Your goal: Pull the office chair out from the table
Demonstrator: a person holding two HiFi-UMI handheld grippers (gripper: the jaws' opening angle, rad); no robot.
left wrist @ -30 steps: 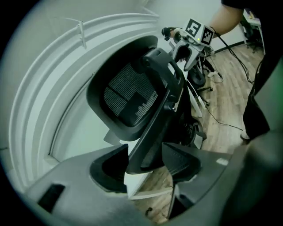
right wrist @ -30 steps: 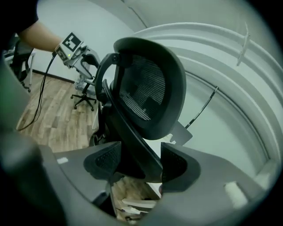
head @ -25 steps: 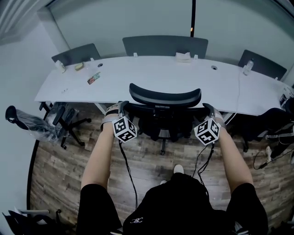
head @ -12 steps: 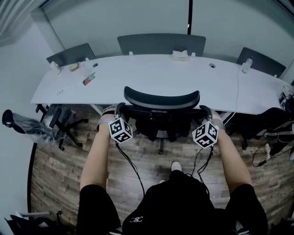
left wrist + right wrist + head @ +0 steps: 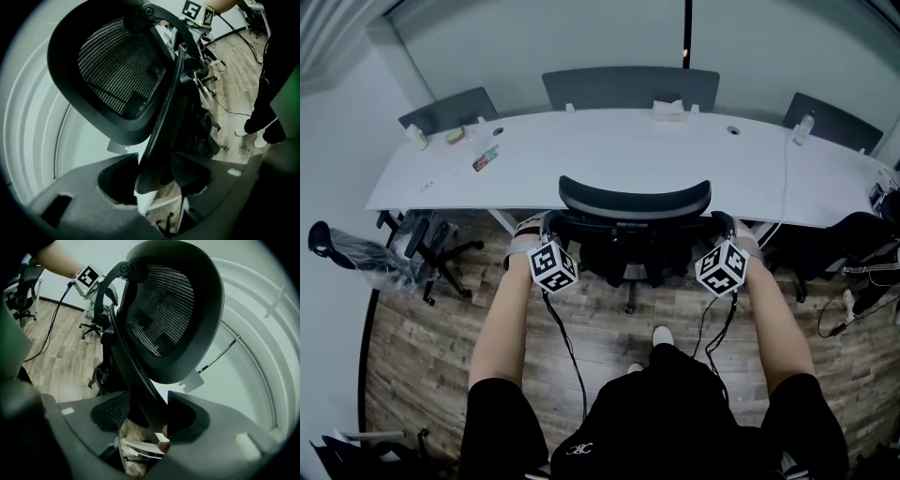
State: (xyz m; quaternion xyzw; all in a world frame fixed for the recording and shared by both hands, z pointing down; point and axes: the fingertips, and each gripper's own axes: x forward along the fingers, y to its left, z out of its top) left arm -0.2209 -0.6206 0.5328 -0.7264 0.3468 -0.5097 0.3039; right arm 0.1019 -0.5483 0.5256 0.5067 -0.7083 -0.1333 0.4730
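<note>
Both jaw pairs stand wide and are closing: the left gripper [image 5: 547, 221] and the right gripper [image 5: 724, 223] each straddle a side of the black office chair [image 5: 635, 199]. The chair, mesh-backed with a curved headrest, stands against the white table [image 5: 609, 150].

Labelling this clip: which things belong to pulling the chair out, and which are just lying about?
Job: office chair; table; left gripper and right gripper, jaws closing round its back frame.
Lying about: packet, bottle, spare chairs.
</note>
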